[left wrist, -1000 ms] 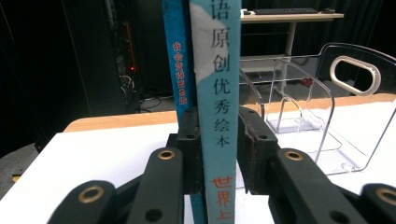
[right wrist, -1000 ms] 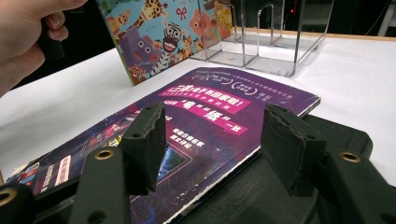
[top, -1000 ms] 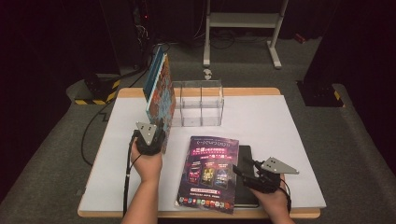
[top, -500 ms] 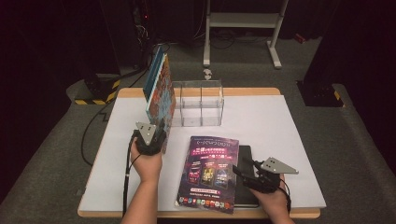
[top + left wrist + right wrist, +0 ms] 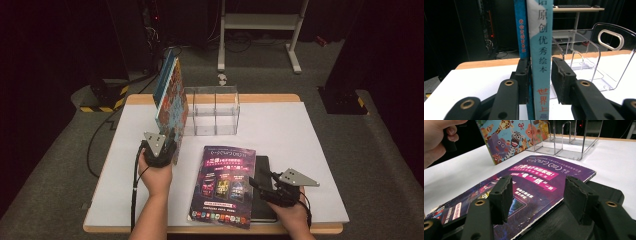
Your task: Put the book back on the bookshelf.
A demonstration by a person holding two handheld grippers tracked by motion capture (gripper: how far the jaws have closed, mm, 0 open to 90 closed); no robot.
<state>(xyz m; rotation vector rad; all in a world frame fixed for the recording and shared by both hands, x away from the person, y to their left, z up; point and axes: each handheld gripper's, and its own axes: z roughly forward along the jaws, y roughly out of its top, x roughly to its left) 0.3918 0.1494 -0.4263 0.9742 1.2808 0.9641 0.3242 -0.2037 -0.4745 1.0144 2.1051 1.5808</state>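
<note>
A picture book (image 5: 172,102) with a blue spine and bright cartoon animals stands beside a clear organiser (image 5: 212,110); a purple magazine (image 5: 225,182) with pink banners overlaps a black notebook (image 5: 263,172) on the white counter (image 5: 300,135).

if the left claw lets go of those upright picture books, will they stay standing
Probably not: the picture books stand on a thin edge and lean, beside the clear rack, not inside. Their hard spines look stiff, so they'd likely topple flat rather than sag.
</note>
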